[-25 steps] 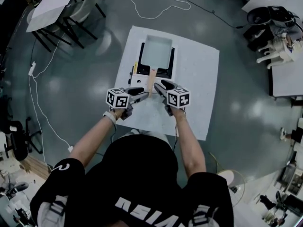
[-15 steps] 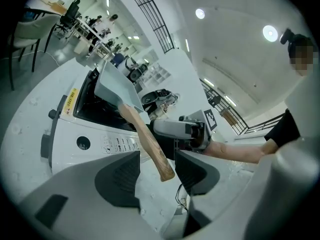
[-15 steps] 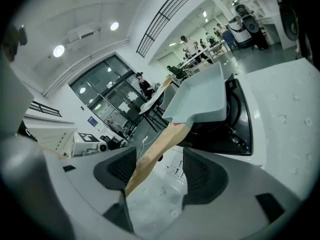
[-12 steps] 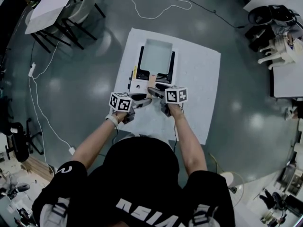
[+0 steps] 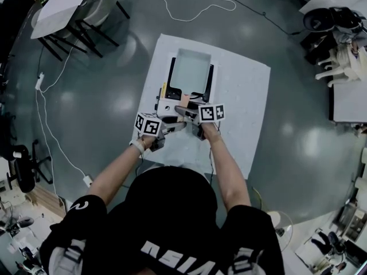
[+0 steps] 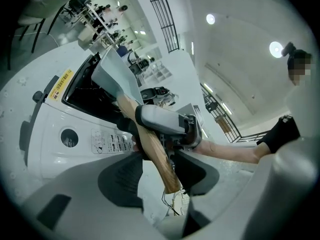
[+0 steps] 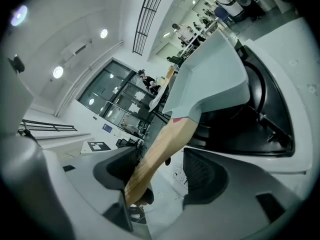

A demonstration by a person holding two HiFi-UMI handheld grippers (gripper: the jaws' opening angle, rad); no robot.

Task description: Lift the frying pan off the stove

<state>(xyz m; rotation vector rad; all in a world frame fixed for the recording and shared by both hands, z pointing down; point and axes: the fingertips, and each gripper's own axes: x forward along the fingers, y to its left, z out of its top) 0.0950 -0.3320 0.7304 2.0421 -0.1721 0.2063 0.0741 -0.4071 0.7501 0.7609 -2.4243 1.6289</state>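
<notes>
The pan (image 5: 191, 67) sits on the stove (image 5: 167, 106), its wooden handle (image 7: 165, 149) lying between both claws. The right claw (image 7: 160, 176) has just been opening. The left claw (image 6: 157, 176) is open too, gripping nothing. A grip near the handle's end may let the pan tip and slip.

The person wears a black T-shirt (image 5: 172, 211) with white lettering (image 5: 172, 255) and a white wristband (image 5: 136, 145).

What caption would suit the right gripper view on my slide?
Right tool, jaws just opened, straddling the wooden handle of the pale frying pan on the stove.
</notes>
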